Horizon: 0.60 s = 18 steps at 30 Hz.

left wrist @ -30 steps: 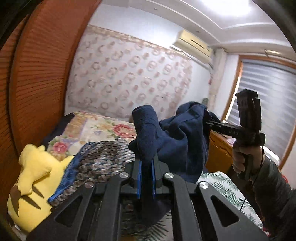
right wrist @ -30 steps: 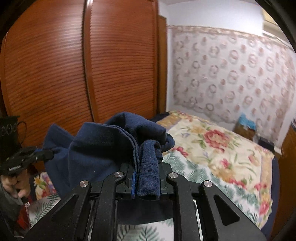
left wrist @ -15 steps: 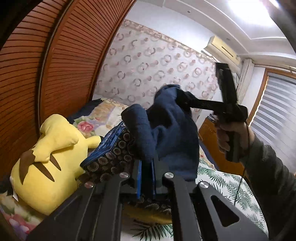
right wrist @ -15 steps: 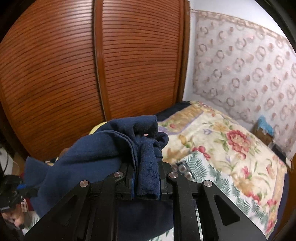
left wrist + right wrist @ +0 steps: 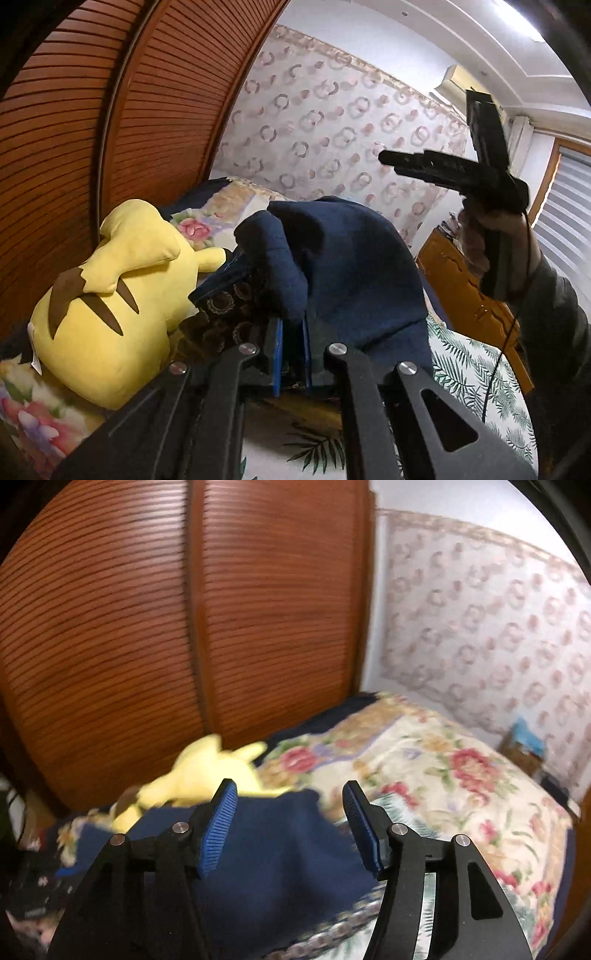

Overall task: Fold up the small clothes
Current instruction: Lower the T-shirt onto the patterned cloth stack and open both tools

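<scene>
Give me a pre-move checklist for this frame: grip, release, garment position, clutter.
1. Left gripper shut on the navy garment: ok.
2. Right gripper released, jaws wide apart, nothing between them: ok.
3. Garment lying flat for the next fold: not ok, it is bunched and draped.
4. Landing area clear: not ok, yellow plush toy and patterned dark cloth sit right beside it.
5. Right wrist view sharp: not ok, blurred.

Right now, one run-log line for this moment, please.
left gripper: shut on navy garment | right gripper: open, holding nothing, above garment | yellow plush: beside garment
</scene>
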Each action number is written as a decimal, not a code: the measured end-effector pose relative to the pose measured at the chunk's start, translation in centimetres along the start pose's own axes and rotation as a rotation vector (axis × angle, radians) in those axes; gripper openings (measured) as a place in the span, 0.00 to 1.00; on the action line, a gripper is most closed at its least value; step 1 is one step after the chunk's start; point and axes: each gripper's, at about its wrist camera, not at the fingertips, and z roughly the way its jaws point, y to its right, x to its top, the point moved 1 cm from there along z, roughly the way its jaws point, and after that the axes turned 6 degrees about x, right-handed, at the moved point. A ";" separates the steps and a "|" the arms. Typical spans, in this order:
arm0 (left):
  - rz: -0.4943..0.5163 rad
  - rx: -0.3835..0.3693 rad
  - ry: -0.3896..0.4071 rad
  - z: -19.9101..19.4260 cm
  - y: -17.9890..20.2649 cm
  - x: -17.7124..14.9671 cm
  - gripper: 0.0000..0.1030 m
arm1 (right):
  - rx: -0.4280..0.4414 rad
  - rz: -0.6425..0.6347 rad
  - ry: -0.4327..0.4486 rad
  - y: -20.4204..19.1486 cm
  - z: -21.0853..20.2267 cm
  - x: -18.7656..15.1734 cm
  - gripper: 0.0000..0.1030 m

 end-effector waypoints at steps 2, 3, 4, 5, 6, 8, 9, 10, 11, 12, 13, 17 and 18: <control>0.001 0.004 -0.001 0.1 0.0 0.0 0.05 | 0.051 -0.013 -0.021 -1.1 1.2 -0.8 0.58; 0.004 0.010 -0.002 0.1 -0.1 -0.1 0.05 | 0.066 -0.027 -0.028 -1.8 1.9 -1.5 0.58; 0.006 0.014 -0.003 0.2 -0.1 0.0 0.05 | 0.076 -0.037 -0.033 -2.2 2.3 -1.9 0.50; 0.008 0.020 -0.005 0.2 -0.2 -0.1 0.06 | 0.093 -0.049 -0.042 -2.8 2.8 -2.5 0.39; 0.008 0.026 -0.010 0.2 -0.3 -0.2 0.06 | 0.106 -0.056 -0.054 -3.0 3.3 -3.1 0.37; 0.002 0.035 -0.020 0.2 -0.5 -0.5 0.06 | 0.107 -0.069 -0.073 -3.0 4.4 -4.1 0.34; 0.002 0.040 -0.024 0.3 -0.6 -0.6 0.06 | 0.103 -0.074 -0.084 -2.8 5.0 -4.7 0.34; 0.003 0.044 -0.028 0.4 -0.7 -0.7 0.06 | 0.095 -0.081 -0.095 -2.5 5.6 -5.3 0.32; 0.005 0.047 -0.034 0.6 -0.8 -0.9 0.06 | 0.087 -0.083 -0.104 -2.2 6.2 -6.1 0.31; 0.006 0.049 -0.039 0.8 -0.9 -1.1 0.06 | 0.085 -0.076 -0.109 -1.8 6.8 -6.9 0.31; 0.005 0.050 -0.043 0.9 -0.9 -1.1 0.06 | 0.094 -0.046 -0.098 -1.1 7.5 -7.8 0.31; 0.015 0.063 -0.054 1.4 -0.9 -1.1 0.06 | 0.093 0.014 -0.063 -0.6 7.7 -8.7 0.31; 0.026 0.071 -0.054 1.5 -0.8 -1.1 0.06 | 0.086 0.020 -0.058 -0.8 7.7 -8.8 0.31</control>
